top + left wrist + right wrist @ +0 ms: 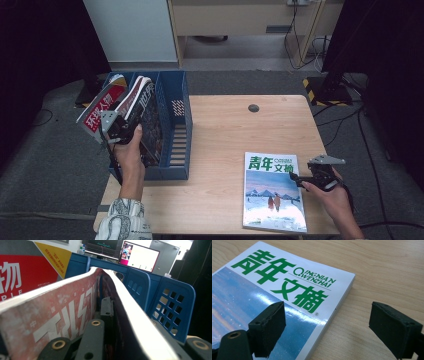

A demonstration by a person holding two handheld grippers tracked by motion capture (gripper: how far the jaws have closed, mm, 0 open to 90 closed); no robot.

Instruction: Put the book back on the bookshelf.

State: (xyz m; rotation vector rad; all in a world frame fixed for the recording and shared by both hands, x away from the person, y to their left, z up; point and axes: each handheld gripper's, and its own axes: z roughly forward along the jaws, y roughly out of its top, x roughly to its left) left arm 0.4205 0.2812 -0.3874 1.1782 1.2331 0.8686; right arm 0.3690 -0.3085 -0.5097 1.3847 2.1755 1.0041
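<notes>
- Holding a red-covered magazine (142,107) upright in the blue file rack (177,125), the left gripper (120,131) has its jaws closed on the magazine; the log-level change is slight, and the left gripper view shows the pages (75,305) pinched between them.
- Hidden parts: the lower end of that magazine sits inside the rack, behind the hand (131,152) and the rack's front wall, so how far down it reaches cannot be told.
- A second magazine (102,107) with a red and white cover leans out of the rack's far-left compartment, its bottom hidden in the same way.
- The rack is moulded plastic with upright dividers and a perforated, lattice-like side (172,302); it stands at the left edge of the wooden tabletop (225,125).
- Well to the right of the rack, a glossy paperback magazine (274,192) with green characters on white, above a snowy mountain scene, lies flat on the tabletop.
- The right gripper (305,181) hovers at that magazine's right edge, jaws spread wide and grasping nothing; one padded finger (268,327) is over the cover, the other over bare wood.
- The cover's lower left is cut off in the right gripper view.
</notes>
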